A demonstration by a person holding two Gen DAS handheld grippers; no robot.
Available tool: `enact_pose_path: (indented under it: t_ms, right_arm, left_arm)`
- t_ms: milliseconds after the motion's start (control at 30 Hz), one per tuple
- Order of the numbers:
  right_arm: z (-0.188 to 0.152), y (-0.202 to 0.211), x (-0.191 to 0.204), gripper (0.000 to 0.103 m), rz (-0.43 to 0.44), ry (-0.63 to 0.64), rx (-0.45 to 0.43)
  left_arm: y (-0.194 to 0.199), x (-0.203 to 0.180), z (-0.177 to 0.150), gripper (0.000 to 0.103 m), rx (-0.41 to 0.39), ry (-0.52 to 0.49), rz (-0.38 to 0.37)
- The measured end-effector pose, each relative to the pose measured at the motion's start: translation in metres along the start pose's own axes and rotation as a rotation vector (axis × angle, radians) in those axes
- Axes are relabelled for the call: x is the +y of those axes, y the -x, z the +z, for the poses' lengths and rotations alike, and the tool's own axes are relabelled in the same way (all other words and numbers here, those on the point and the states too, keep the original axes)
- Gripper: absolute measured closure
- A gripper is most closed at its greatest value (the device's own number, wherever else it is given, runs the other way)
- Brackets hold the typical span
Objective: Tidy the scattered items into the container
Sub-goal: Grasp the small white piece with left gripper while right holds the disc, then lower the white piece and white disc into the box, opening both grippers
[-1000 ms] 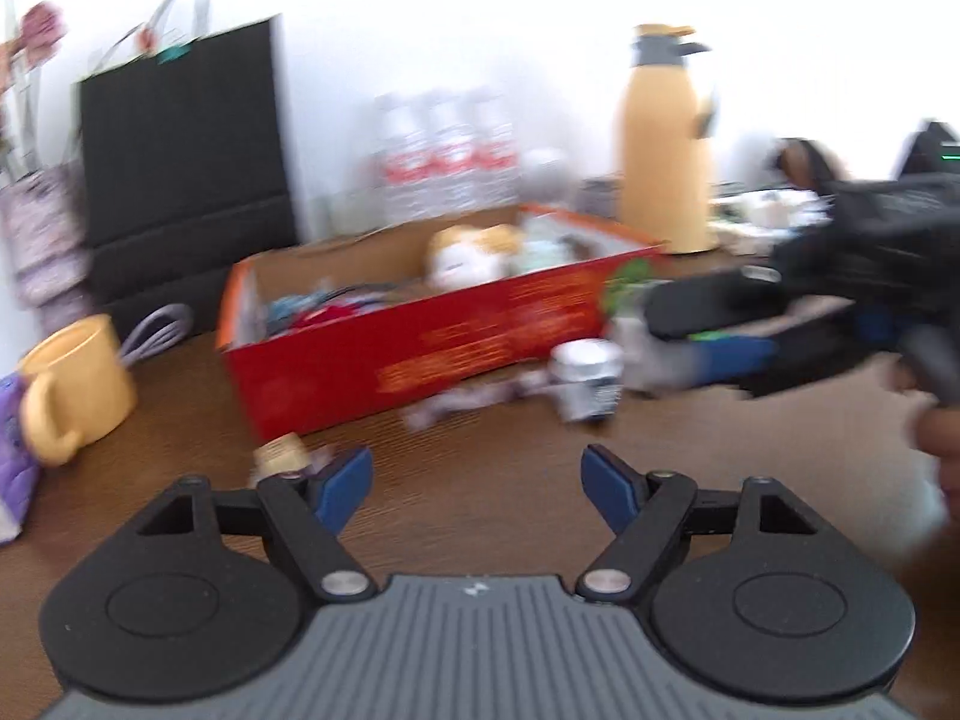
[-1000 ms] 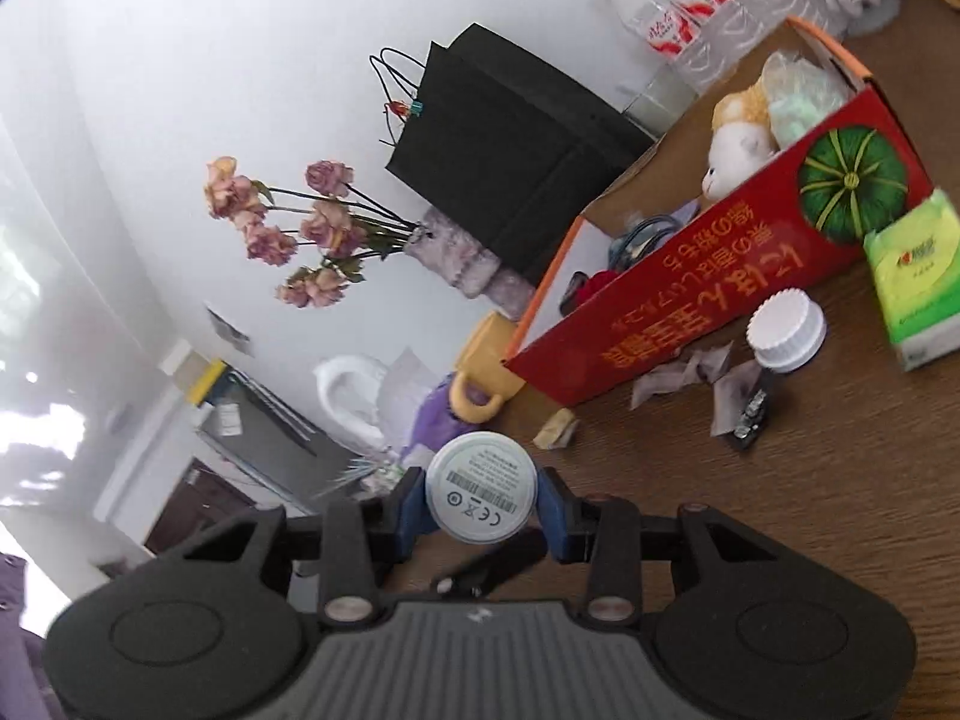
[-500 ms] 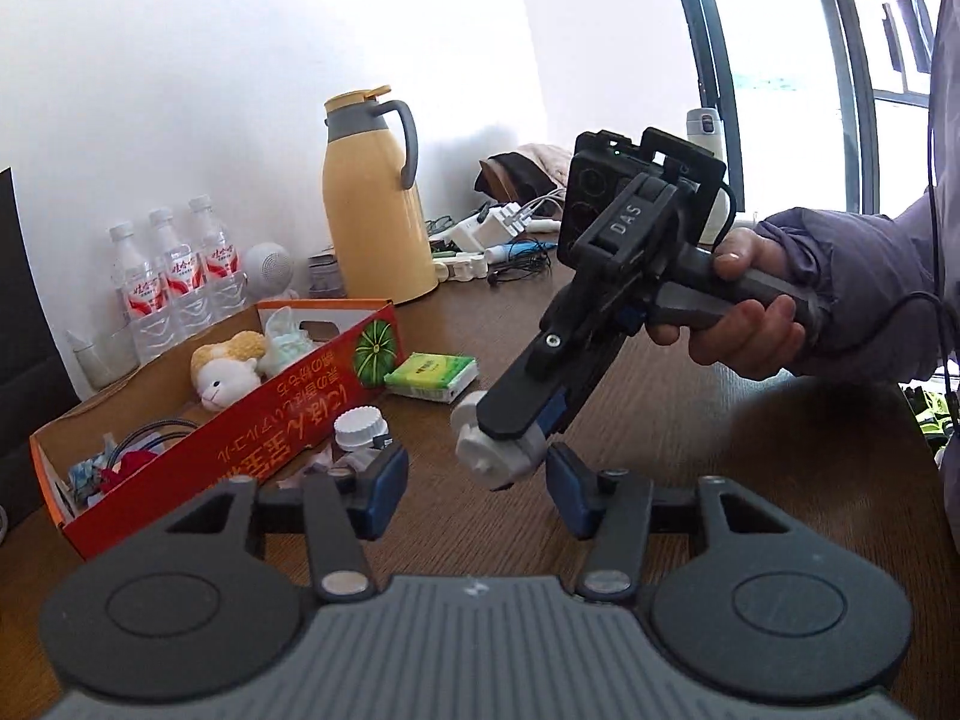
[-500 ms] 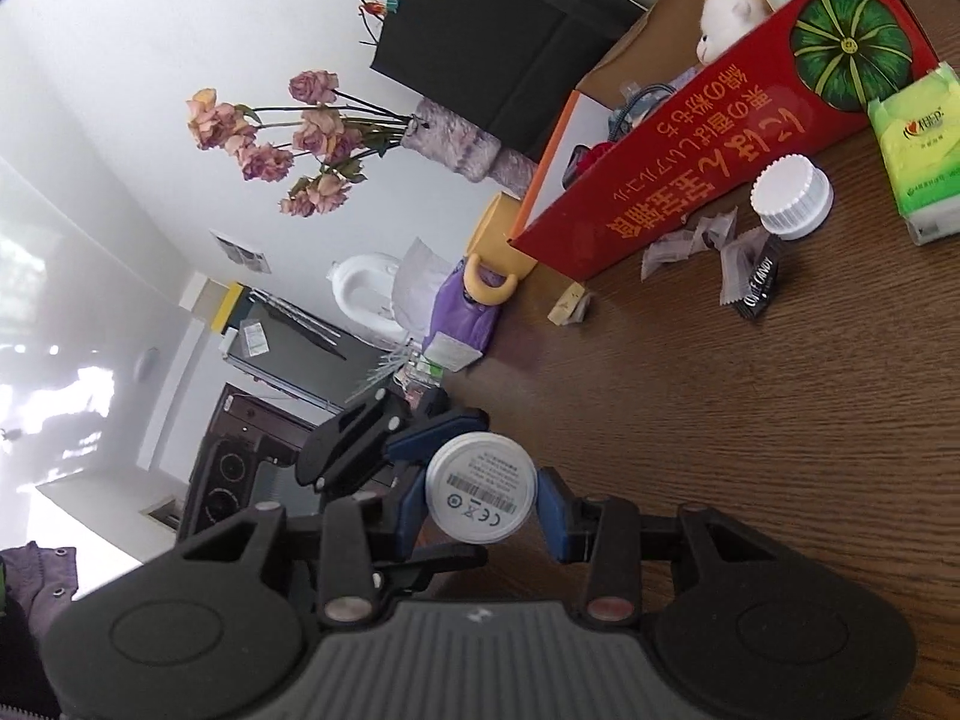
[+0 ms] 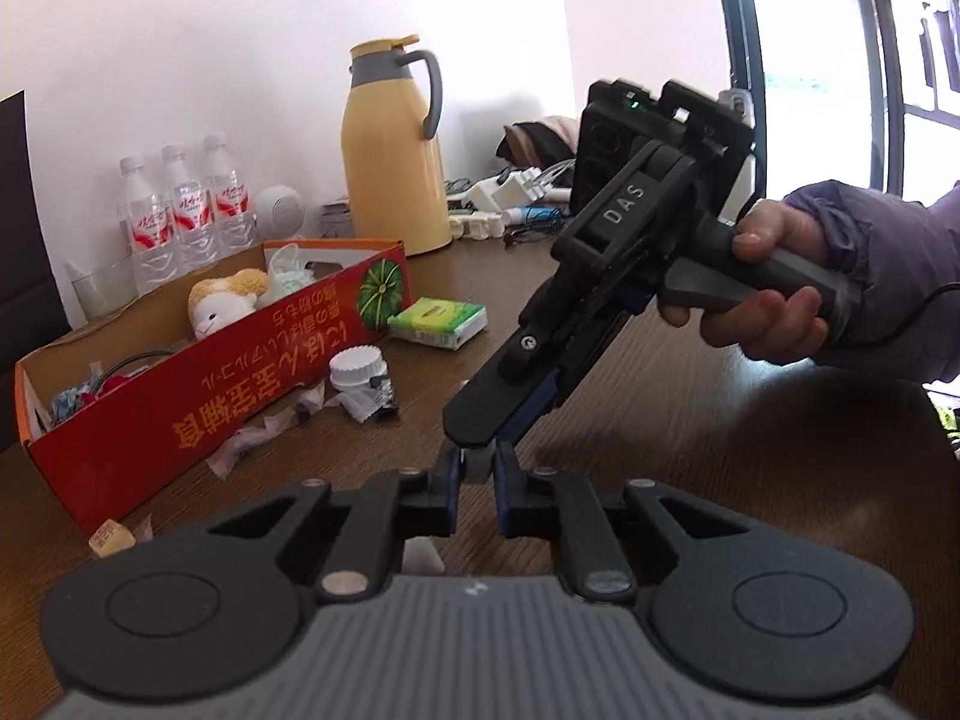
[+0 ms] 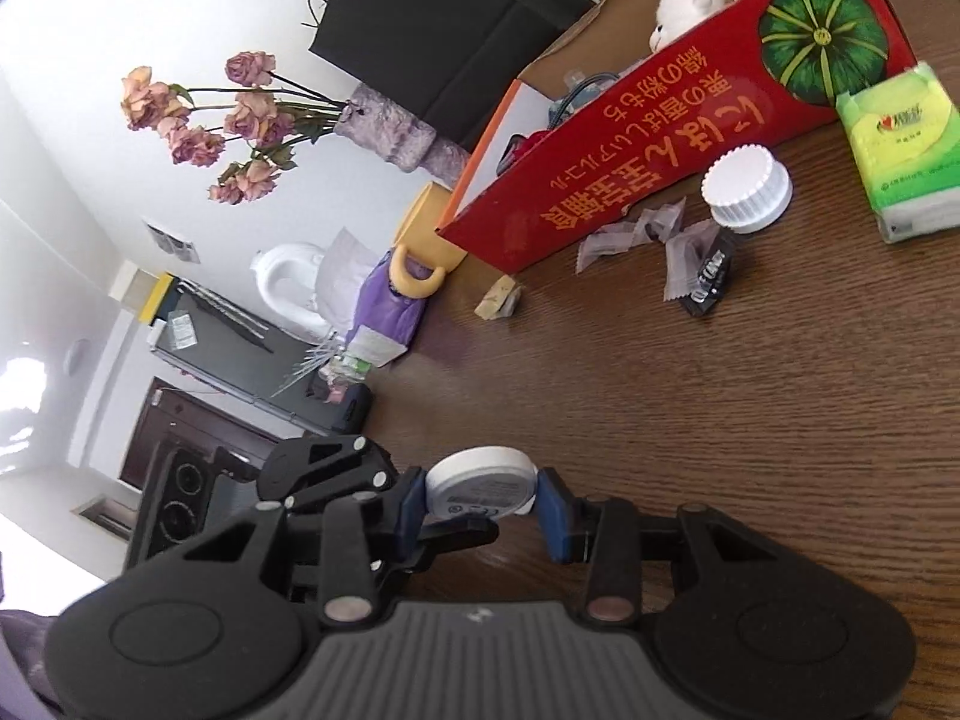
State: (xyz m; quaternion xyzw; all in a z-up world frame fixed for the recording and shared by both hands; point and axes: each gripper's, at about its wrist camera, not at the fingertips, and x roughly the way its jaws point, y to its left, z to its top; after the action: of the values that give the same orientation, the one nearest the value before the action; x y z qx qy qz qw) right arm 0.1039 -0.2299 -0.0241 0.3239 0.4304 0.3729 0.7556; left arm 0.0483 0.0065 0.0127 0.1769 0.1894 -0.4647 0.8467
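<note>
My right gripper (image 6: 483,501) is clamped on a round white disc (image 6: 480,489) with a printed label, its blue pads pressing on either side. My left gripper (image 5: 477,483) meets it fingertip to fingertip, its pads drawn close on something small and grey; from the left wrist camera the disc itself is hidden behind the right gripper's black finger, so I cannot tell whether the left pads actually grip it. Only the right wrist view shows the disc plainly, with the left gripper's linkage just beyond it.

The left view alone shows my right hand (image 5: 762,282) around the handle. Ahead and to the left of my left gripper sits the red box (image 5: 198,384), holding a plush toy (image 5: 222,300). Just beside the box, nearer me, lie a white-capped jar (image 5: 357,367), crumpled wrappers (image 5: 264,429), and a green tissue pack (image 5: 437,321). A yellow thermos (image 5: 393,150) stands beyond.
</note>
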Motion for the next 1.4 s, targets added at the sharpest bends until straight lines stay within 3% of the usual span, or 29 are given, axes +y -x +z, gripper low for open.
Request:
enact_pose_path:
  t_ms: [133,200,233,367,567,633,667,800,900,967,1100,1167,1400]
  right_arm:
    - [-0.006,0.013,0.017,0.065,-0.152,0.129,-0.107]
    - [-0.013,0.020,0.028,0.065,-0.260,0.230,-0.145]
    - [-0.016,0.021,0.031,0.065,-0.302,0.257,-0.155]
    - [-0.030,0.022,0.033,0.064,-0.368,0.274,-0.175]
    - [-0.049,0.028,0.040,0.064,-0.420,0.312,-0.207]
    - [-0.051,0.029,0.040,0.065,-0.428,0.311,-0.211]
    - [-0.054,0.029,0.042,0.064,-0.439,0.312,-0.219]
    - [-0.059,0.035,0.048,0.064,-0.469,0.334,-0.254]
    - [-0.065,0.040,0.057,0.064,-0.504,0.353,-0.282]
    - [-0.074,0.040,0.066,0.064,-0.564,0.391,-0.307]
    - [-0.096,0.045,0.081,0.064,-0.593,0.412,-0.349]
    - [-0.108,0.049,0.089,0.064,-0.596,0.433,-0.366]
    - [-0.152,0.067,0.112,0.064,-0.587,0.468,-0.468]
  left_arm:
    - [-0.002,0.009,-0.004,0.086,0.081,0.047,0.111]
    - [-0.005,0.017,-0.004,0.070,0.118,0.123,0.164]
    - [-0.007,0.020,-0.004,0.069,0.121,0.163,0.172]
    - [-0.022,0.017,0.001,0.060,0.154,0.219,0.227]
    - [-0.030,0.015,0.003,0.062,0.176,0.246,0.273]
    - [-0.030,0.016,0.004,0.067,0.178,0.272,0.267]
    - [-0.030,0.016,0.004,0.076,0.176,0.288,0.256]
    - [-0.030,0.006,0.006,0.076,0.177,0.318,0.308]
    - [-0.019,-0.009,0.012,0.076,0.165,0.332,0.384]
    - [-0.007,-0.026,0.017,0.076,0.136,0.337,0.483]
    - [0.015,-0.055,0.016,0.076,0.100,0.496,0.617]
    - [0.027,-0.073,0.018,0.076,0.083,0.510,0.685]
    - [0.062,-0.132,0.027,0.076,-0.019,0.438,0.714]
